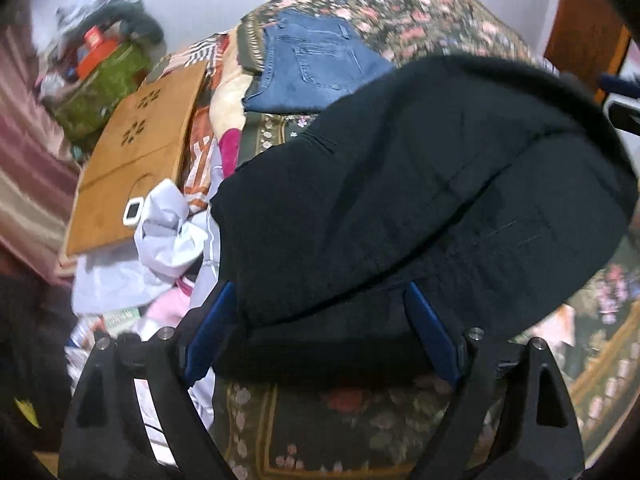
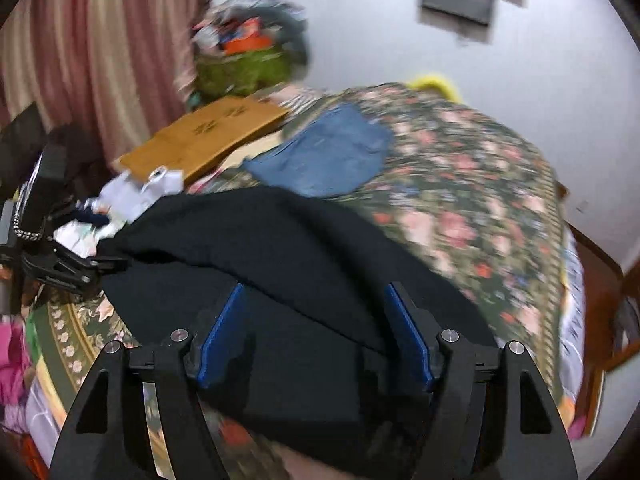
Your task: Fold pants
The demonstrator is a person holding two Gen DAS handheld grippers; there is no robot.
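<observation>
Black pants (image 1: 400, 180) lie in a folded bundle on a floral bedspread (image 1: 420, 12). My left gripper (image 1: 320, 286) points down at their near left end. It is open, its blue pads (image 1: 212, 328) stand wide on either side of the cloth edge without pressing it. In the right wrist view the black pants (image 2: 280, 260) fill the middle. My right gripper (image 2: 315, 286) is open just above them, pads (image 2: 412, 336) apart and nothing pinched. The left gripper (image 2: 72, 264) shows at the pants' left end.
Folded blue jeans (image 1: 316, 64) (image 2: 332, 156) lie farther back on the bed. A wooden board (image 1: 140, 140) and a heap of white clothes (image 1: 160, 232) sit to the left. A green bag of clutter (image 2: 240, 68) stands by the striped curtain (image 2: 100, 40).
</observation>
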